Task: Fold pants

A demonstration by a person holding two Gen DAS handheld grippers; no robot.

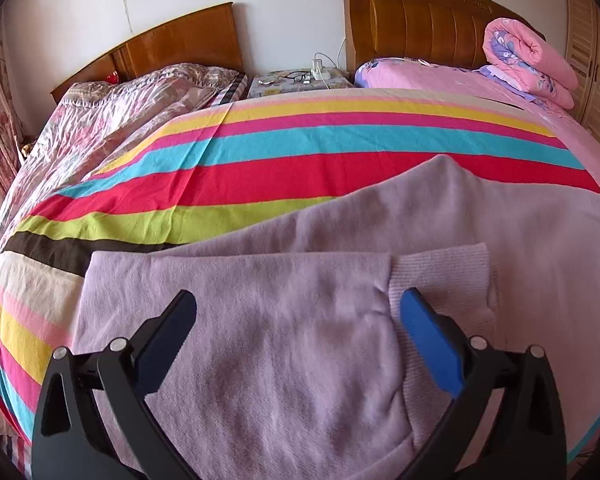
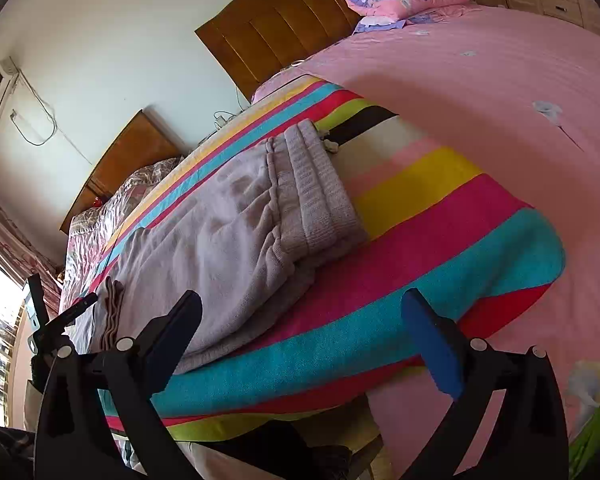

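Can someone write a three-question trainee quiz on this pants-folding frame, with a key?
1. True or false: the left claw is shut on the lilac fleece pants.
2. Which surface do the pants lie on? A) the striped multicolour blanket B) the rolled pink floral quilt C) the bedside table
3. Fill in: in the right wrist view, the ribbed knit waistband lies at the pants' ____ end from the right claw.

Key: 1 false, both claws are open and hold nothing. 2 A. 3 far.
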